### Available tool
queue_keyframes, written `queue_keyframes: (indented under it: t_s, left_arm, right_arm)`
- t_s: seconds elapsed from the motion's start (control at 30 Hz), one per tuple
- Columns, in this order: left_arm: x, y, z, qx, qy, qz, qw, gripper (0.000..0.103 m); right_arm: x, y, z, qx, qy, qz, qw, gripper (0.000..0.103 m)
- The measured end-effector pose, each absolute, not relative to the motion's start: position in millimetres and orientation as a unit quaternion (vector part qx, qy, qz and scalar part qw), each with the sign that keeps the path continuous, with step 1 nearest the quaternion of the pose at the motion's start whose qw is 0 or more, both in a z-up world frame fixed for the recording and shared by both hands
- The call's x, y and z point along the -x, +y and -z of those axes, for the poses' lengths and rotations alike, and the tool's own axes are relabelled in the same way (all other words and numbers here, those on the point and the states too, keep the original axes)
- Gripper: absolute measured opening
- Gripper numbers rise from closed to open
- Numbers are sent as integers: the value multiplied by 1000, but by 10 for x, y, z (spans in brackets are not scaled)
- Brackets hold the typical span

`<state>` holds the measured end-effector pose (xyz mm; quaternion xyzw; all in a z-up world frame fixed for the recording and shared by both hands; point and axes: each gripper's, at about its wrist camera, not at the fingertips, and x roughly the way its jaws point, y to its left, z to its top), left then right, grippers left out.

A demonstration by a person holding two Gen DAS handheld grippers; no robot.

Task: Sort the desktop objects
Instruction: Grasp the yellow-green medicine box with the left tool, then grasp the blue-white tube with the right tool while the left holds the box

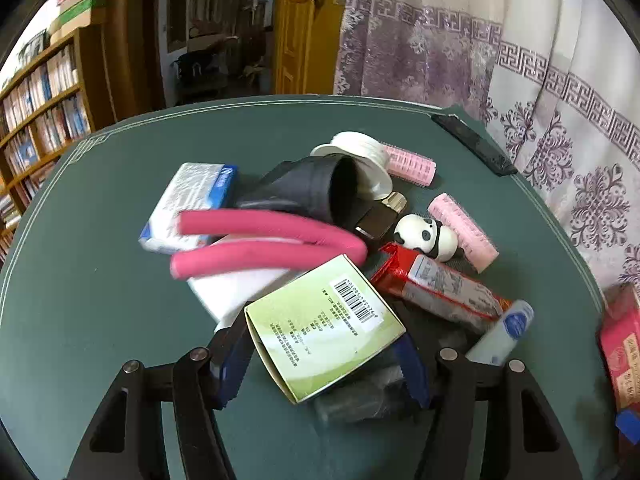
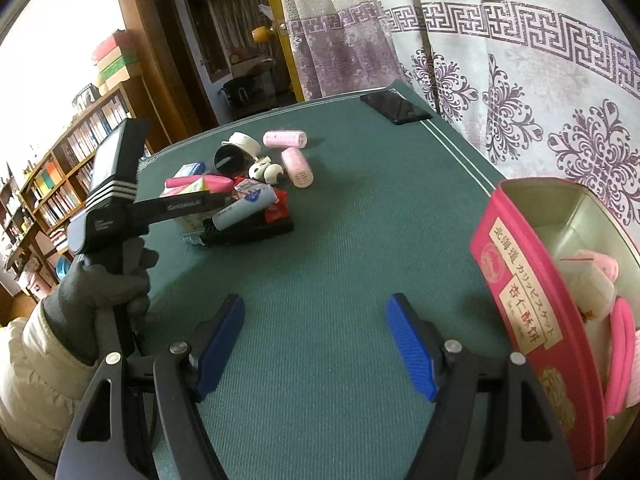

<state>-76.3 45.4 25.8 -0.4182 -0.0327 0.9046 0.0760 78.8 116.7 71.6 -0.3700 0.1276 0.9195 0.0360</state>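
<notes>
My left gripper (image 1: 324, 354) jaws clamped 1 green box (image 1: 325, 325), right gripper (image 2: 316, 350) jaws open; 2 pink rollers (image 2: 285, 139), 1 panda (image 1: 425, 236), green counter (image 2: 360, 208), curtained rm.

You worked at a green-topped table (image 1: 120, 184) edged with a pale double line. At left of both frames stood a wooden bookshelf (image 1: 44, 92) packed with books, with stacked boxes (image 2: 116, 60) on its top. At upper centre a yellow-brown wooden door (image 1: 308, 28) with a round knob stood open onto a dim further room (image 1: 220, 32). To the right hung a white curtain (image 2: 520, 60) patterned in purple, with a Greek-key band, close against the table's edge. Daylight lit the wall at upper left.
</notes>
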Motion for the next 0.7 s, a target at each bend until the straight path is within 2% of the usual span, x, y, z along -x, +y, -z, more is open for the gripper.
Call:
queue_keyframes:
  t_s: [0.43,0.7]
  left_arm:
    - [103,23,-316,414,-73,-904,79,66]
    - [-95,-127,-270,412,-82,-904,76,66]
  right_arm:
    - [-635,983,-735,381,116,-917,13,77]
    - [-205,791,-809,372,81,-925,2,79]
